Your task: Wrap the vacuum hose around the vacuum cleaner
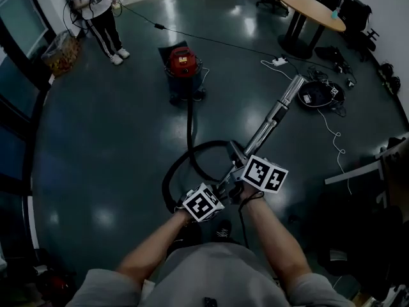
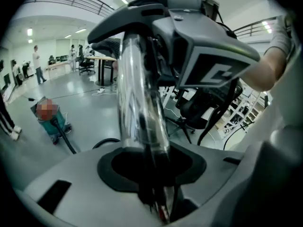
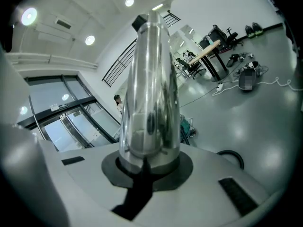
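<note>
Vac wand [image 3: 150, 89] in R gripper [image 3: 147, 167]

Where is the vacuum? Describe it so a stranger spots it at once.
On the dark floor, look between the standing person at upper left and the round wooden table at upper right. The vacuum stands there, a squat canister. It alone has a red top, and the black hose runs from its base.

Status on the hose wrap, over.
Right gripper shut on wand; left gripper round it, grip unclear. Hose loose on floor, vacuum cleaner unwrapped. Cables at right.
</note>
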Motion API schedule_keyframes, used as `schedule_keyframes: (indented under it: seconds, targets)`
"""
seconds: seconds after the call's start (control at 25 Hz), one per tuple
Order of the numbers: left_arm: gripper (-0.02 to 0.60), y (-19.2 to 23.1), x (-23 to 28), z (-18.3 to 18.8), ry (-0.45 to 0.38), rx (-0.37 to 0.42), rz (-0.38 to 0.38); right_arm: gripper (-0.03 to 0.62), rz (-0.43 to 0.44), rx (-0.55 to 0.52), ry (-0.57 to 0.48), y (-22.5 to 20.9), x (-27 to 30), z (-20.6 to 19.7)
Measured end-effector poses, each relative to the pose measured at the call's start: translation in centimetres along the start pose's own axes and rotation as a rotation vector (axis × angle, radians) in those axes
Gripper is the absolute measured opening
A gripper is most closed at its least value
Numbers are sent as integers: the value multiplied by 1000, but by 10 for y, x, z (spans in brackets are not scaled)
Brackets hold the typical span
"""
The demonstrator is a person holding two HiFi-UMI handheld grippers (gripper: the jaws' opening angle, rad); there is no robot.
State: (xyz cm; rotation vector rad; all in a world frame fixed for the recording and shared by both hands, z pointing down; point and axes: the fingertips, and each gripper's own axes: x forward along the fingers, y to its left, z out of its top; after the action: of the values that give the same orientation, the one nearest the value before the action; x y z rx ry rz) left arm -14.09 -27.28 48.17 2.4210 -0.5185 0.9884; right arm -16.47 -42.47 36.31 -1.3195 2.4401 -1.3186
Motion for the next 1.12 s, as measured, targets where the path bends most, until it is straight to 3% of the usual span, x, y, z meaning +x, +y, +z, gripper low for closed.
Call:
schedule_keyframes:
  seconds: [0.12,0.44,0.64,0.8,1.12]
  targets:
    - [271,2,-15,-2,-1,87,-88,38,-23,-79,6,9,8,11]
    - [295,45,-62,2,-38,258,-140,38,-63,-194,86,20,41,17]
    - [295,89,-95,17,-57,393,-76,38,-105,-292,158,26,54,12]
    - [295,132,-112,62,-89,497,1,38,-125,-358,203,25,64,14]
    - [293,165,-150,134,-161,678,170,38,-118,-474,321,20,76,14]
